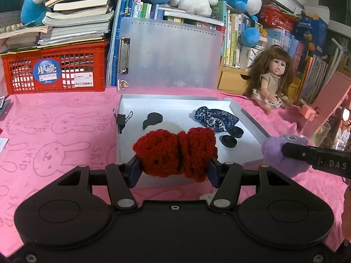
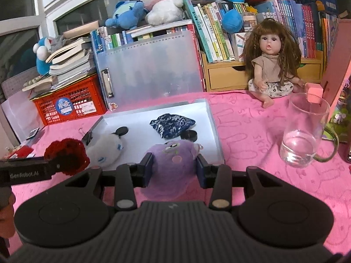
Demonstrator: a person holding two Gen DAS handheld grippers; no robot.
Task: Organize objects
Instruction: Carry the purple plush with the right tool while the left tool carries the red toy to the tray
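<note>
Left gripper (image 1: 175,171) pinches the red crocheted piece (image 1: 175,153) lower centre, long axis across its jaws; right gripper (image 2: 174,171) pinches the purple plush (image 2: 171,164), both at the near edge of the white tray (image 2: 216,135) ahead.

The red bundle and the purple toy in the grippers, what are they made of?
The red bundle looks like crocheted yarn: chunky matte loops with small holes. The purple toy looks like soft plush fabric, fuzzy-surfaced with stitched eyes; its stuffing cannot be seen.
</note>
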